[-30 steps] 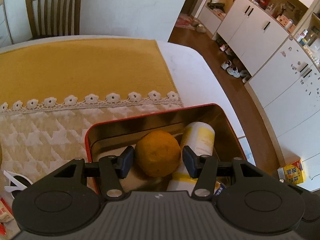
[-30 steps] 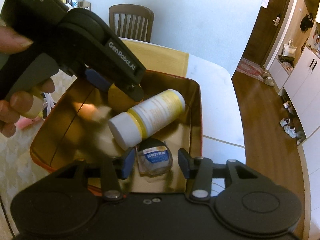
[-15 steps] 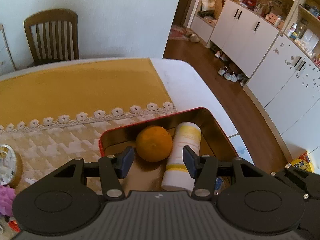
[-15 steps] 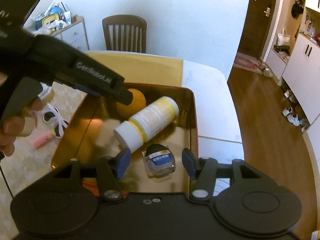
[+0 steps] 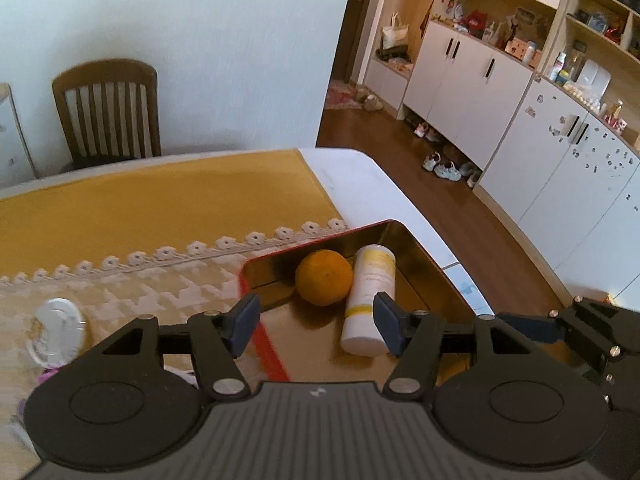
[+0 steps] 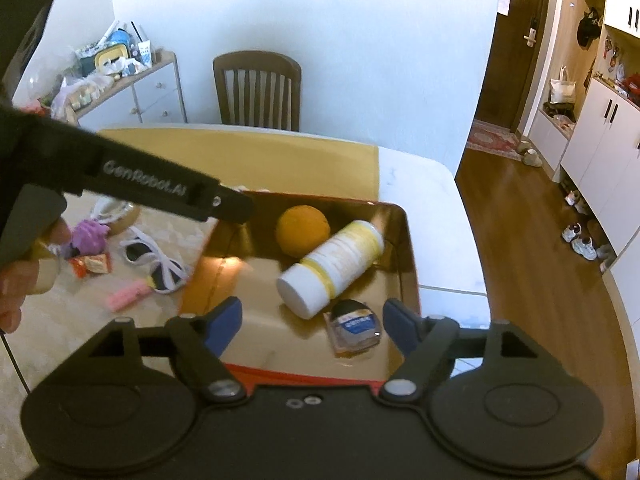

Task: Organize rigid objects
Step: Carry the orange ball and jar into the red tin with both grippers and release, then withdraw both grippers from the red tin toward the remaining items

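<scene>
Table, mustard cloth; 1 chair behind, white cabinets at right. Red tin holds 1 orange, 1 white bottle, 1 small packet. Left gripper and right gripper: jaws just widened, apart, holding nothing, above tin.

Packet label too small to read

A red-sided, gold-lined tin holds an orange touching a white-and-yellow bottle lying on its side. Nearer lies a small round item, possibly a packaged tape roll.
</scene>
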A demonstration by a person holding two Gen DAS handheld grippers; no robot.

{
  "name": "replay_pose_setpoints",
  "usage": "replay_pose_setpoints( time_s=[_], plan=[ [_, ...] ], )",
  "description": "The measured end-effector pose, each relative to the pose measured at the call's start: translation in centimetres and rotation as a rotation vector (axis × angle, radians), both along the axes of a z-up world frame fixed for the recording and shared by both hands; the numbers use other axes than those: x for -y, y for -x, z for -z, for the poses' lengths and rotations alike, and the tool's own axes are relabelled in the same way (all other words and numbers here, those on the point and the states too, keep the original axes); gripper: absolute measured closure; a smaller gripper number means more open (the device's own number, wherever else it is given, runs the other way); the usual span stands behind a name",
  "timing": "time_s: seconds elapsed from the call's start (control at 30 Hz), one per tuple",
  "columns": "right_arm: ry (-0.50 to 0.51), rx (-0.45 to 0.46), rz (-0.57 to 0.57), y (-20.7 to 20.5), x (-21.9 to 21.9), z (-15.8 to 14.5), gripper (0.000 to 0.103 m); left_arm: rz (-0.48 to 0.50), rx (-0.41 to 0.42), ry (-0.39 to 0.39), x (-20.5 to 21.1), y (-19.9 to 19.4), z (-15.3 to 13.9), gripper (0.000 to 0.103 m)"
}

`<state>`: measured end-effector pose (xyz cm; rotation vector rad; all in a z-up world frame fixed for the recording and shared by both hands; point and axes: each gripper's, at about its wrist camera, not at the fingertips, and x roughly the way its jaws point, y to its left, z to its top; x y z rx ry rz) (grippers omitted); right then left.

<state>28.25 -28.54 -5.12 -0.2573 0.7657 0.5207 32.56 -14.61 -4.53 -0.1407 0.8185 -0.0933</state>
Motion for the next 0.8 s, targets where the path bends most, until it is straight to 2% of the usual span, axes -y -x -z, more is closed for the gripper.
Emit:
replay_pose_setpoints(
  time_s=[0.17, 0.27, 0.43, 0.63, 0.7, 0.8],
  plan=[
    [-0.025, 0.012, 0.008, 1.9, -1.1, -1.1, 0.016, 0.009, 0.047, -0.025, -2.0, 3.0, -1.1, 0.033],
    [-0.032, 0.012, 0.017, 2.9, -2.1, -1.6, 0.011, 0.005, 0.063, -0.01, -3.9, 4.6, -1.4, 0.033],
    [-0.04, 0.024, 0.03, 4.6, -4.3, -1.9, 0.003, -0.032, 0.093, -0.008, -7.5, 7.2, -2.0, 0.024],
    [-0.046, 0.03, 0.03, 6.6, -7.6, -2.0, 0.001, -0.057, 0.137, -0.044, -11.7, 10.1, -2.2, 0.023],
    [-0.048, 0.032, 0.035, 7.1, -8.8, -1.9, 0.0, -0.062, 0.153, -0.055, -13.0, 11.0, -2.2, 0.02],
    [-0.053, 0.029, 0.04, 7.9, -10.5, -1.7, 0.0, -0.064, 0.212, -0.071, -14.8, 12.7, -2.3, 0.019]
  ],
)
